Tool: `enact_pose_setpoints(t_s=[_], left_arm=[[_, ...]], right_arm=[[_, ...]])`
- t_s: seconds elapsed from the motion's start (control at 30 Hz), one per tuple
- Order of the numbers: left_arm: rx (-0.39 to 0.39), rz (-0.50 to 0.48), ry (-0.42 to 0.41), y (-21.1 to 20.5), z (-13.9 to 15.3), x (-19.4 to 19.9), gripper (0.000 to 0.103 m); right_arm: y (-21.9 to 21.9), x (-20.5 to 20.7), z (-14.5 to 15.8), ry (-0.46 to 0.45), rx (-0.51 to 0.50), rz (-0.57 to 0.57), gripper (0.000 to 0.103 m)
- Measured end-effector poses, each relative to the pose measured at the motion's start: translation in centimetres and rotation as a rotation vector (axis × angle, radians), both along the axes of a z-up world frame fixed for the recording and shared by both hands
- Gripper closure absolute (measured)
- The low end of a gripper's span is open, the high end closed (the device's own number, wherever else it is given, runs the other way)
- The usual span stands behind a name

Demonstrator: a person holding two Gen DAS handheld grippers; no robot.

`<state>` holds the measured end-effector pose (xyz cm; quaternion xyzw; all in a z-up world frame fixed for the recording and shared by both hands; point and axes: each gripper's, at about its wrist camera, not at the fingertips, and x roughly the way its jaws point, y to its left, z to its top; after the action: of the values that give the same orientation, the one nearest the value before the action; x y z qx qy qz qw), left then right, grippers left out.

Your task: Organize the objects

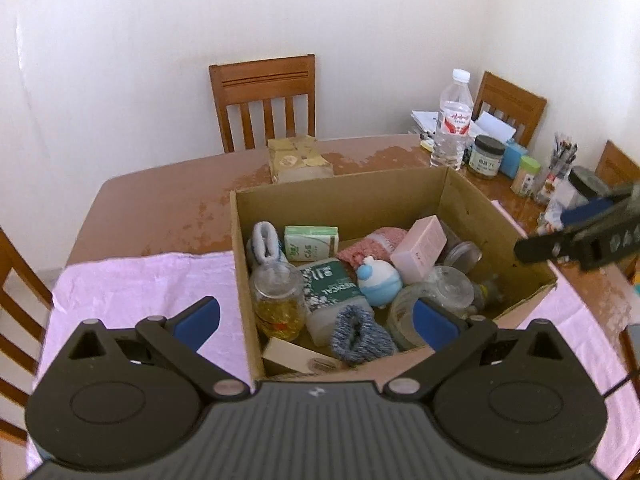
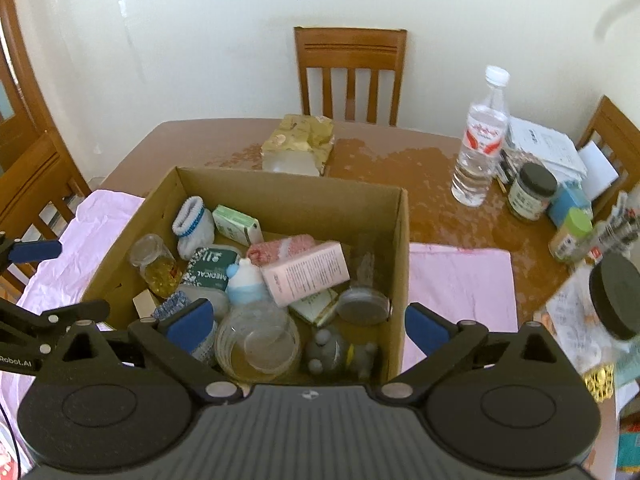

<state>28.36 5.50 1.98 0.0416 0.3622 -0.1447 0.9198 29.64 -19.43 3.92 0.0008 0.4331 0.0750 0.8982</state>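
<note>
Ahead of both wide-spread, empty claws, the left claw [image 1: 316, 320] and the right claw [image 2: 308, 326], an open brown cardboard box [image 1: 344, 196] crammed with jars, socks and cartons rests on a pale pink cloth [image 1: 140, 284] over the worn reddish-brown wooden tabletop [image 1: 172, 200]. Beyond the box, a brown wooden slat-back chair [image 1: 264, 100] stands against the plain white wall [image 1: 160, 40]. Further right, a clear plastic water bottle [image 2: 480, 144] stands beside a dark-lidded glass jar [image 2: 530, 192].

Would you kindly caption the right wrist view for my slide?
Open right gripper hovers over a cardboard box crowded with household items.
</note>
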Motion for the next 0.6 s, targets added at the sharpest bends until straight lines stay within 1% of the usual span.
enact_pose_setpoints(t_s=[0.07, 0.13, 0.27, 0.33, 0.43, 0.53, 0.6], left_arm=[[-0.027, 0.02, 0.034, -0.1, -0.2, -0.3, 0.001], [-0.037, 0.049, 0.078, -0.4, -0.7, -0.5, 0.001], [-0.025, 0.133, 0.197, -0.9, -1.8, -0.7, 0.001], [-0.026, 0.154, 0.251, -1.1, -2.2, -0.8, 0.001], [-0.047, 0.155, 0.28, -1.3, -2.0, -1.4, 0.001], [-0.025, 0.168, 0.303, -1.7, -1.5, -1.7, 0.001], [-0.017, 0.175, 0.312, -1.9, -1.1, -1.8, 0.001]], right_arm=[[0.1, -0.5, -0.5, 0.021, -0.008, -0.023, 0.0], [0.2, -0.9, -1.2, 0.046, -0.012, -0.043, 0.0], [0.4, -1.9, -2.6, 0.106, -0.006, -0.088, 0.0], [0.5, -2.3, -3.1, 0.134, -0.002, -0.108, 0.0], [0.8, -2.9, -3.7, 0.184, -0.006, -0.132, 0.0], [1.0, -3.3, -3.6, 0.211, -0.009, -0.142, 0.0], [1.1, -3.5, -3.1, 0.214, -0.01, -0.138, 0.0]])
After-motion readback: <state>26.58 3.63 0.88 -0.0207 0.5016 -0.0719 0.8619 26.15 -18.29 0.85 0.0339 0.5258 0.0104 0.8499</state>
